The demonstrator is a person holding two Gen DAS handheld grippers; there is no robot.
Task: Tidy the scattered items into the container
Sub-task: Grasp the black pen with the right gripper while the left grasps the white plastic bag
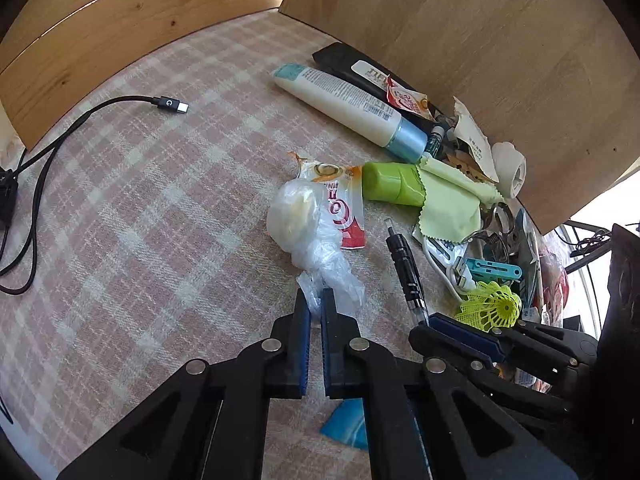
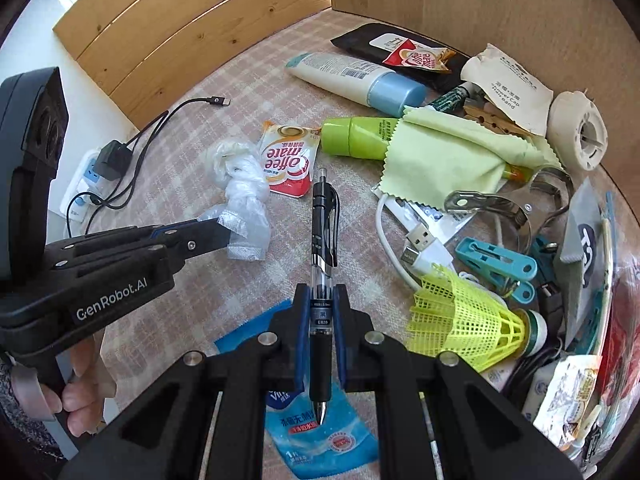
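Your right gripper pinches the black pen around its clear barrel, the pen running straight between the pads with its tip over a blue wet-wipe sachet that lies on the checked cloth beneath. Your left gripper has its fingers pressed together on the loose tail of a knotted clear plastic bag; from the right wrist view that bag lies just left of the pen. Just beyond the bag lies a Coffee-mate sachet, touching it. To the right of the pen sit a yellow plastic shuttlecock, a teal clothes peg and a white USB cable. Farther on, a pale green cleaning cloth drapes over a green tube, and behind them a white tube with a blue cap leans on a black pouch. A black USB-C cable lies far left. No container shows clearly; wooden panels wall the far side.
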